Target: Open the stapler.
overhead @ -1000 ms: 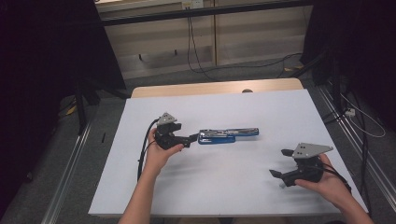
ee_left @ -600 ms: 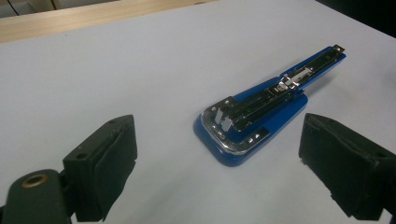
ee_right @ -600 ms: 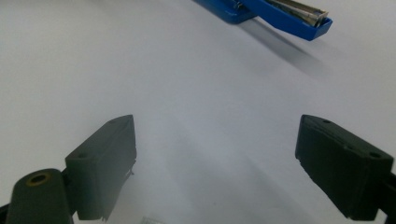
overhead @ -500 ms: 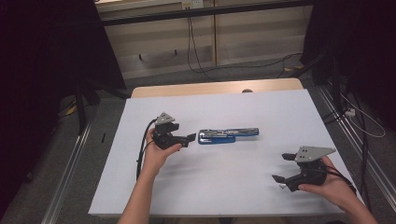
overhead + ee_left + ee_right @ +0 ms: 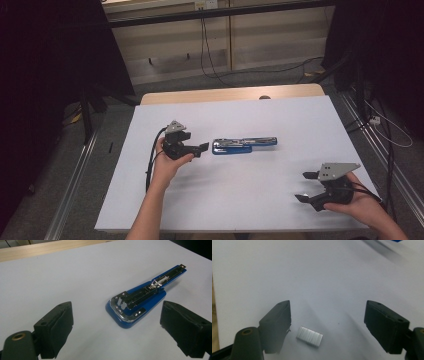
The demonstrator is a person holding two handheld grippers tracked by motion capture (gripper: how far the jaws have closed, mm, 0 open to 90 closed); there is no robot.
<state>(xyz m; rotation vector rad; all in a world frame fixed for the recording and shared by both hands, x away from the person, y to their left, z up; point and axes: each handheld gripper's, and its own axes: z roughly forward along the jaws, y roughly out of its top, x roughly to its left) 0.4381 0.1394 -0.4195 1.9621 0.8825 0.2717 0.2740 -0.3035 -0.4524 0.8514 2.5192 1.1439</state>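
1. Two risks at the right hand-held gripper (image 5: pixel 325 326): the staple strip (image 5: pixel 309 336) lying flat on the table (image 5: pixel 324 272) between its jaws is thin and could skid away or snap under the pads. Jaws have just been closing, not yet touching it.
2. Left hand-held gripper (image 5: pixel 117 327): jaws wide, empty, none touching.
3. Just ahead of it lies the opened blue stapler (image 5: pixel 143 298); a bump would shift it.

High view looks down on the table (image 5: pixel 250 210); gripper views sit close, sharing its white top.
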